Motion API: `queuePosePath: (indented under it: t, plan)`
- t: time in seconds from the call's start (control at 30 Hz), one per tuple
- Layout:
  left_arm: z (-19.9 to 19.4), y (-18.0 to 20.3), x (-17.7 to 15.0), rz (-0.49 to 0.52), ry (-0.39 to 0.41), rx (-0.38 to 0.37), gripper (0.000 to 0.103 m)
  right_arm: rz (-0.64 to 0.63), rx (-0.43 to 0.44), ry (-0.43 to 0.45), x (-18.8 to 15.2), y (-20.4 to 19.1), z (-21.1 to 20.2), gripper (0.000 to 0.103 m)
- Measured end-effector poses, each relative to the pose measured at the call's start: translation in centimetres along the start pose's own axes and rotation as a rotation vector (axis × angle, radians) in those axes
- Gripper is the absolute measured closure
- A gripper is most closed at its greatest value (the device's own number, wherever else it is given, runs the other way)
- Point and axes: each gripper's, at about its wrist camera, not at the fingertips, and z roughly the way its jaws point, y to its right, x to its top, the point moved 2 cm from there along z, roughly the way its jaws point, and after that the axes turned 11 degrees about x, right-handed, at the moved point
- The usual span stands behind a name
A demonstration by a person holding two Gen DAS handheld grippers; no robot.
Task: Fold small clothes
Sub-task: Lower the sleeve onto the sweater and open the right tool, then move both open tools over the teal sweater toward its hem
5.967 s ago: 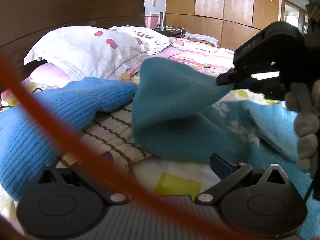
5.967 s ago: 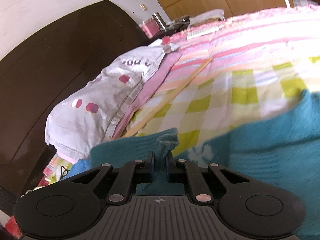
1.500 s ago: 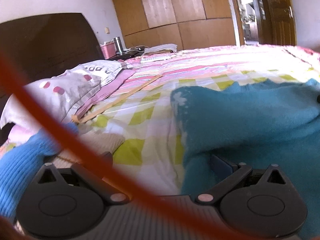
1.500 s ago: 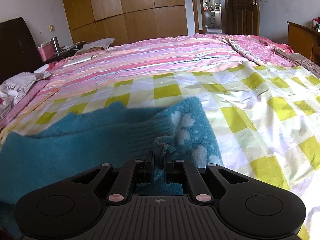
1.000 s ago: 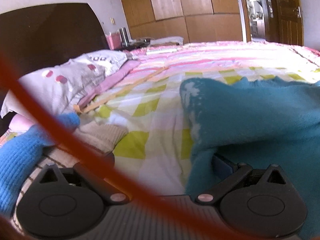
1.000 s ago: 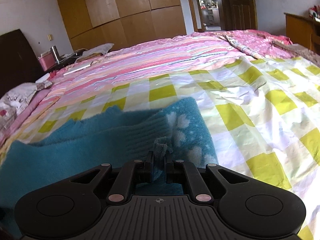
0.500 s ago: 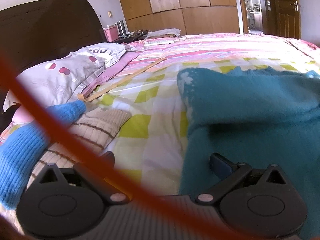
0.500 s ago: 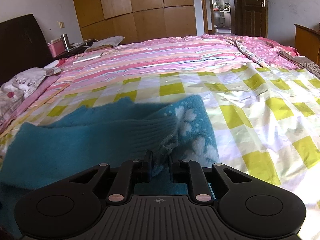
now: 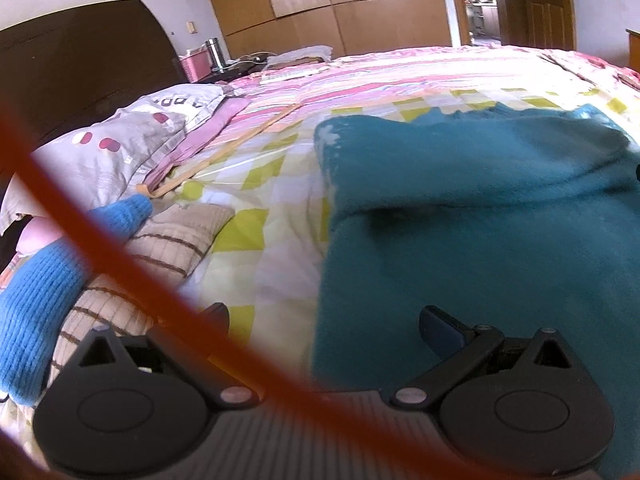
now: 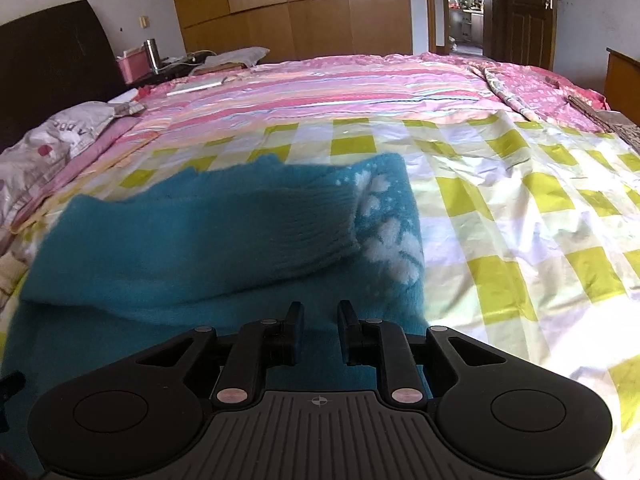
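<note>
Having been let go, the teal sweater [image 10: 208, 240] cuff is laid flat; right gripper [image 10: 318, 320] is seen parted, empty; left gripper [image 9: 324, 320] spread wide.

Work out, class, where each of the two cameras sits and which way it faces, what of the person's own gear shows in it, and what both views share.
Left wrist: sits on the left gripper, facing across the bed toward the dark wooden headboard; its wide-apart fingers and an orange cable show.
Right wrist: sits on the right gripper, facing the brown wooden wardrobe; its slightly parted, empty fingers show.
Shared: the fuzzy teal sweater on the yellow-checked sheet.
</note>
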Motion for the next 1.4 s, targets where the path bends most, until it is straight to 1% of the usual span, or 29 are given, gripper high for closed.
queuePosePath:
  t: [0.17, 0.3, 0.47, 0.6, 0.7, 1.0, 1.1, 1.23, 1.4]
  plan:
    - [-0.9, 0.4, -1.0, 0.027, -0.013, -0.025, 0.0, 0.029, -0.008, -0.051, -2.0, 1.0, -0.6, 0.083]
    - [-1.5, 0.6, -1.7, 0.048, -0.022, -0.038, 0.0, 0.064, 0.02, -0.056, -3.1, 1.7, -1.8, 0.083]
    - [-2.3, 0.8, -2.1, 0.056, -0.031, -0.058, 0.0, 0.063, 0.039, -0.056, -4.2, 1.8, -3.5, 0.083]
    - [-3.0, 1.0, -2.6, 0.072, -0.03, -0.072, 0.0, 0.056, 0.051, -0.058, -5.1, 1.8, -4.8, 0.079]
    - [-3.5, 1.0, -2.9, 0.084, -0.028, -0.079, 0.0, 0.054, 0.06, -0.059, -6.0, 1.7, -5.9, 0.079]
    - [-5.1, 1.2, -3.8, 0.107, -0.028, -0.107, 0.0, 0.059, 0.064, -0.091, -9.0, 2.0, -8.6, 0.078]
    - [-5.8, 1.1, -4.2, 0.113, -0.038, -0.129, 0.0, 0.061, 0.071, -0.099, -9.9, 1.9, -9.5, 0.078]
    - [-6.5, 0.9, -4.9, 0.123, -0.048, -0.143, 0.0, 0.06, 0.08, -0.1, -10.9, 1.7, -10.5, 0.072]
    - [-7.4, 0.8, -5.7, 0.134, -0.054, -0.15, 0.0, 0.071, 0.081, -0.094, -11.6, 1.9, -11.4, 0.072]
